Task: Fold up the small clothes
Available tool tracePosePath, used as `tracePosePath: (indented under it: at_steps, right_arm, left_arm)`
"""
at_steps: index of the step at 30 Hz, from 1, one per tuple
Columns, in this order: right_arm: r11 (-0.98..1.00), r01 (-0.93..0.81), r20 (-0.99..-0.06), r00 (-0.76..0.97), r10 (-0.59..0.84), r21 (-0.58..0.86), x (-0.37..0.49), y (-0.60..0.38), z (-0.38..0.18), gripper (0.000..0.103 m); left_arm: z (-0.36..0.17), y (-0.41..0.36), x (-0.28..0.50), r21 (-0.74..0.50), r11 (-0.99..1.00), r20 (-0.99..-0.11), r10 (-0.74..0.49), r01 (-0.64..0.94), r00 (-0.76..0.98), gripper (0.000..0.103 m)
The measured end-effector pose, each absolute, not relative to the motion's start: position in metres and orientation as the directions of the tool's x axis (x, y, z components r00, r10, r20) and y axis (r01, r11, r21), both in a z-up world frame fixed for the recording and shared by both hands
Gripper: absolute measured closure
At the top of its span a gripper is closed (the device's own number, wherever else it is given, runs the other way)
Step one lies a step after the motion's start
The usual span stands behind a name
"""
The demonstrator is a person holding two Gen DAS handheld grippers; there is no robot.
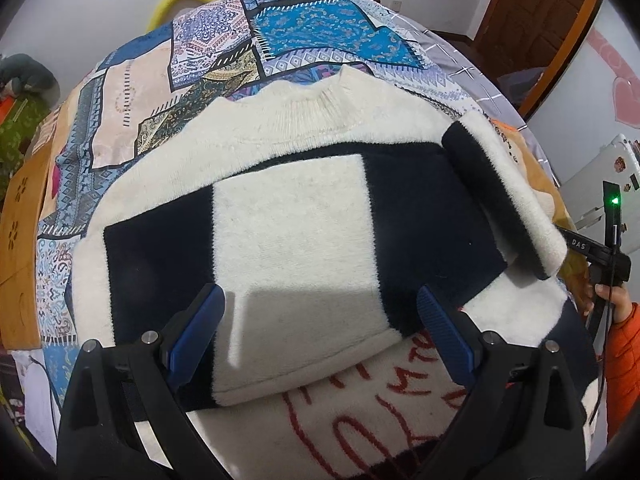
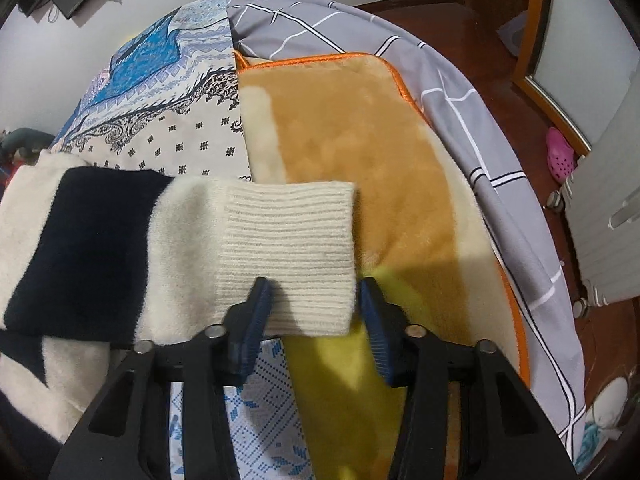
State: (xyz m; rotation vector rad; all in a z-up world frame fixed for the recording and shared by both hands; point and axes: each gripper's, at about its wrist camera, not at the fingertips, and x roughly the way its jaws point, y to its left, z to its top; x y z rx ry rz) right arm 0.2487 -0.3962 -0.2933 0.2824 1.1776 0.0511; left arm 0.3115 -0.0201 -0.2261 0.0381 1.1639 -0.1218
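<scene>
Cream and navy knit: the sweater [image 1: 292, 216] lies flat on the bed, ribbed collar [image 1: 316, 108] at the far end, a navy band with a cream square across its middle.
Sleeve: one sleeve [image 1: 508, 196] is folded over the body along the sweater's right side; in the right wrist view its ribbed cuff [image 2: 288, 256] reaches out over the orange blanket.
Left claw [image 1: 320, 320]: spread wide, hovering over the near hem of the sweater, its blue pads [image 1: 200, 328] apart and pinching nothing.
Right claw [image 2: 316, 312]: fingers parted on either side of the cuff's near edge; the left pad [image 2: 252, 320] sits against the ribbing, the right one just beside its corner. Not pressed together.
Under the near hem: a white cloth with red markings [image 1: 380, 412].
Bed coverings: patchwork paisley sheet [image 1: 200, 72], orange plush blanket [image 2: 352, 132], grey windowpane-check quilt [image 2: 480, 128].
Floor: a pink clog [image 2: 560, 156] lies on the dark wood floor beside the bed.
</scene>
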Motion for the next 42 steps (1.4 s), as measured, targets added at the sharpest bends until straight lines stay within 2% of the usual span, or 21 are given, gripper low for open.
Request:
tracePosePath:
  at_steps: [3,6,17,30,42]
  right_arm:
    - [0.962,0.117,-0.907,0.376,0.189,0.249,0.247,-0.397,-0.293,0.090]
    - [0.963,0.104,-0.903,0.385,0.190,0.247,0.244,-0.396,-0.287,0.094]
    - [0.948,-0.029,-0.787,0.551,0.280,0.317,0.232,-0.371,-0.188,0.097]
    - [0.906,-0.296,-0.637,0.645,0.423,0.302,0.229,-0.255,-0.075,0.097]
    - [0.804,-0.520,-0.602,0.554,0.575,0.290,0.237,-0.121,-0.049,0.098]
  left_arm:
    - [-0.222,-0.021,0.309,-0.037,0.993,-0.914,-0.079,0.113,0.397,0.006]
    - [-0.215,-0.021,0.305,-0.035,0.993,-0.909,-0.080,0.115,0.408,0.006]
    - [-0.180,-0.014,0.284,-0.052,0.993,-0.874,-0.095,0.102,0.477,0.006]
    - [-0.144,0.015,0.242,-0.079,0.992,-0.810,-0.119,0.095,0.574,0.006]
    - [-0.144,0.070,0.209,-0.136,0.991,-0.789,-0.114,0.009,0.603,0.006]
